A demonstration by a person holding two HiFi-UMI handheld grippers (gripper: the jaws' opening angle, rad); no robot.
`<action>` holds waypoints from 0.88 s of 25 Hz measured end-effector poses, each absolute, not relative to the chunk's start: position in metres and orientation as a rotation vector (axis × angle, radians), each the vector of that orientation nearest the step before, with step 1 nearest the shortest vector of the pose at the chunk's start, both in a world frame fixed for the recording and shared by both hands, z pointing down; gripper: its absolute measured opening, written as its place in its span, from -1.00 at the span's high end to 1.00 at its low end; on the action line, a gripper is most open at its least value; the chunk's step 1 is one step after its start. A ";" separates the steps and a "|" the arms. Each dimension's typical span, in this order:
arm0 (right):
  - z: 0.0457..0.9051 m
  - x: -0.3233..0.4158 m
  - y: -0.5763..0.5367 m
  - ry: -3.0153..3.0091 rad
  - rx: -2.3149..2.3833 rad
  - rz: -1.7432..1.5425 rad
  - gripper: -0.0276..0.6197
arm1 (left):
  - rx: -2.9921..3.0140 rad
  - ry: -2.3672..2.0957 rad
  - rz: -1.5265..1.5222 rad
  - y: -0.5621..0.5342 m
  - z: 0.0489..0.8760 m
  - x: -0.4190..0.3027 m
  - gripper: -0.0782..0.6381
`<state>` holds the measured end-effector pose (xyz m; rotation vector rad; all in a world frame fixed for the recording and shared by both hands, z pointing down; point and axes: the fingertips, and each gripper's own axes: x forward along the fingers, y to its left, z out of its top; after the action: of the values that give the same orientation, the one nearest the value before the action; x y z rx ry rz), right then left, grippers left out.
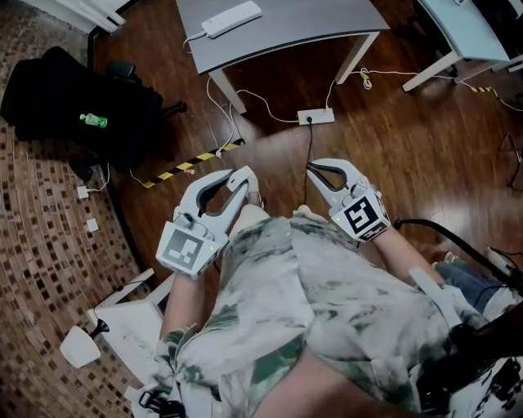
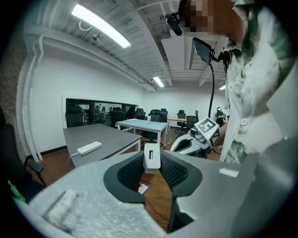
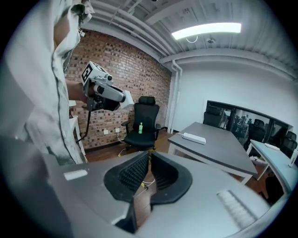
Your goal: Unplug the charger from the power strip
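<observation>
Left gripper (image 1: 243, 175): the jaws are set at a medium width and clamp a white rectangular plastic charger block (image 2: 152, 156) at the tips. The ribbed black pads (image 2: 174, 173) press on its two sides. The charger's face shows one dark slot and stands upright. The charger is held in the air in front of the person's patterned shirt (image 1: 327, 277), well apart from either power strip.

Right gripper (image 1: 313, 170): the jaw tips stand together with nothing between them (only the floor shows through the hollow behind the tips). It is held level with the left gripper, on the other side of the person's lap.

White flat power strip (image 1: 315, 117): lies on the dark wooden floor (image 1: 392, 139), ahead of both grippers and just beside the white leg of the grey rectangular table (image 1: 327, 24).
- A black plug sits in the strip at its left end.
- The plug's black cable (image 1: 309, 151) runs along the floor toward the person.
- A white cable leaves the strip toward the table legs.

Second long white power strip (image 1: 231, 18): lies on the grey table top, near the far edge. No plug can be made out in it.

Surroundings:
- A black padded office chair (image 1: 73, 98) stands at the left, with a small green bottle (image 1: 92, 121) lying on its seat.
- A strip of yellow-and-black striped tape (image 1: 188, 163) lies on the floor between the chair and the left gripper.
</observation>
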<state>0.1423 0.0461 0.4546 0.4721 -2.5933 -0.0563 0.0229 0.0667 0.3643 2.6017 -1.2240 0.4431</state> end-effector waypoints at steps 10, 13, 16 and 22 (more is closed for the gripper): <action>0.444 0.174 0.115 -2.640 0.478 -0.062 0.84 | 2.581 -1.223 0.477 0.155 0.366 0.057 0.48; 0.428 0.170 0.135 -2.668 0.503 -0.096 0.83 | 2.630 -1.211 0.457 0.173 0.359 0.060 0.48; 0.407 0.156 0.162 -2.692 0.521 -0.143 0.83 | 2.670 -1.184 0.408 0.197 0.349 0.054 0.48; 0.388 0.104 0.229 -2.740 0.528 -0.137 0.84 | 2.706 -1.133 0.371 0.255 0.346 0.025 0.48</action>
<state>0.1039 0.2293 0.3875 0.5279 -2.7396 -0.1374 0.0248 0.2550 0.3463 2.7065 -1.1334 0.3712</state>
